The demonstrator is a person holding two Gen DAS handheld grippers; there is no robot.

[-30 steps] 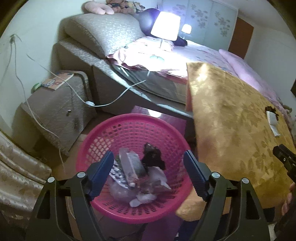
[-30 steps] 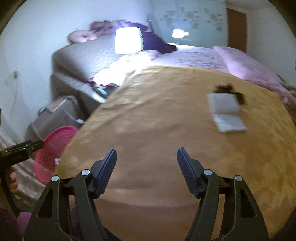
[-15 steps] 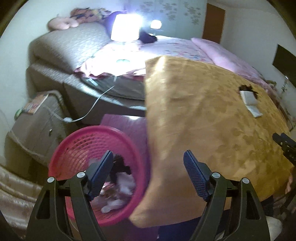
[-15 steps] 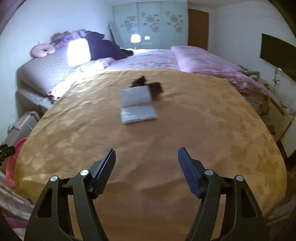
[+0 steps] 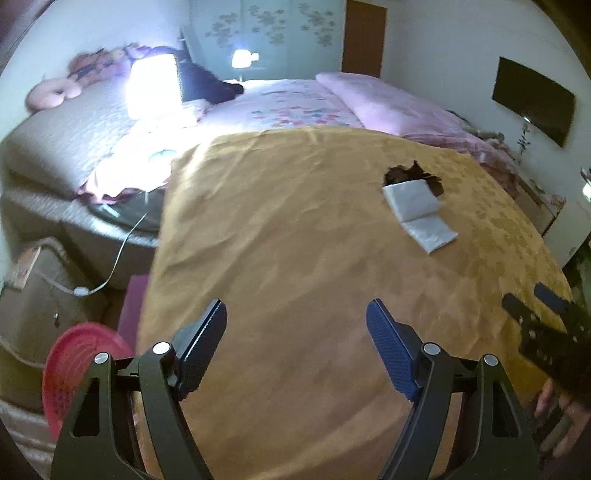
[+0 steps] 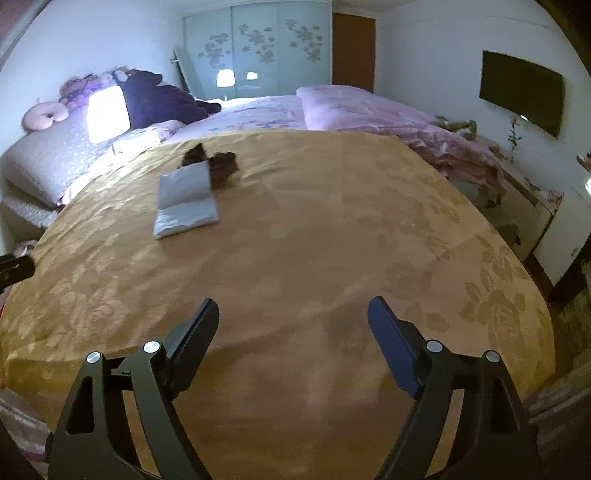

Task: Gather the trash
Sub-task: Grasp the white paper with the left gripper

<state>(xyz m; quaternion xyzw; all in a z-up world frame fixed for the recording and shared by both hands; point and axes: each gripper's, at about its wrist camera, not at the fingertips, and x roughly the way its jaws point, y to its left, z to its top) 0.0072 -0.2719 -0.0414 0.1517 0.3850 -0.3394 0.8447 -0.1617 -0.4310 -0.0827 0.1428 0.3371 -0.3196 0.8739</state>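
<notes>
Both views are wide fisheye pictures taken from just behind a pair of dark jaws, looking forward and slanting down over a table under a golden-yellow floral cloth (image 5: 295, 229).

The left wrist view sits at the cloth's near left corner and faces across it toward the pink bed (image 5: 295, 103). It takes in the floor at the left with a pink plastic mesh basket (image 5: 74, 365), and the other gripper (image 5: 535, 302) at its right edge.

The right wrist view sits further right, facing the same way, with the cloth (image 6: 295, 229) filling its lower half.

Both share a folded white paper packet (image 5: 417, 206) (image 6: 184, 199) with dark brown scraps (image 5: 410, 171) (image 6: 218, 164) touching its far end, the lit white lamp (image 5: 153, 85) (image 6: 107, 114) and the flowered pale-green wardrobe (image 5: 269, 33) (image 6: 258, 48).
</notes>
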